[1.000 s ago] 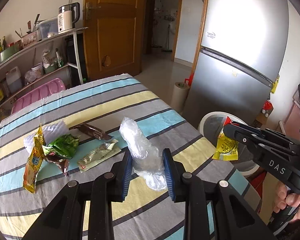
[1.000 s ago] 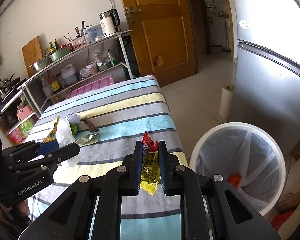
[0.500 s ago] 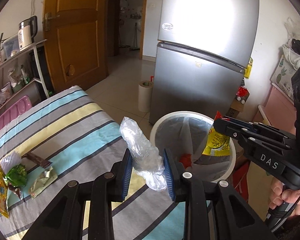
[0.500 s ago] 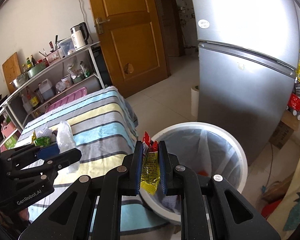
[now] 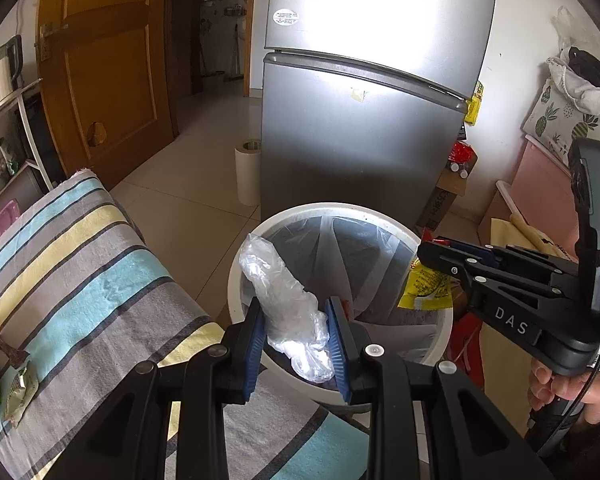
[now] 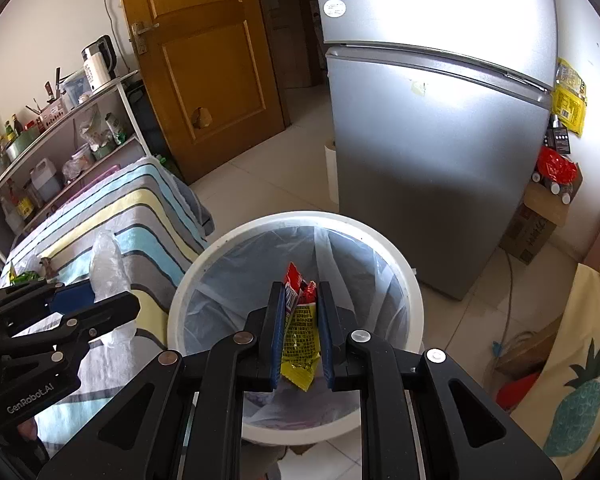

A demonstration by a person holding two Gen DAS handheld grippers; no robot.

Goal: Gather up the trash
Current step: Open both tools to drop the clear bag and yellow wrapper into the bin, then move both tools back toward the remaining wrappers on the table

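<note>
Left wrist view: left gripper (image 5: 296, 340) clamps a crumpled clear plastic bag (image 5: 286, 304); at 3 o'clock, right gripper (image 6: 299, 330) pinches a yellow-red sachet (image 6: 300, 332) over the white lined bin (image 6: 204, 264).

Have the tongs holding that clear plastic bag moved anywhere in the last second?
Yes. The left tongs, shut on the clear plastic bag, have swung off the striped table towards the white bin, which now sits right behind the bag.

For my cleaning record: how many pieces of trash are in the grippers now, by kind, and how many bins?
Clear plastic bag, in the left gripper: 1
Yellow and red wrapper, in the right gripper: 1
White bin: 1
Total: 3
</note>
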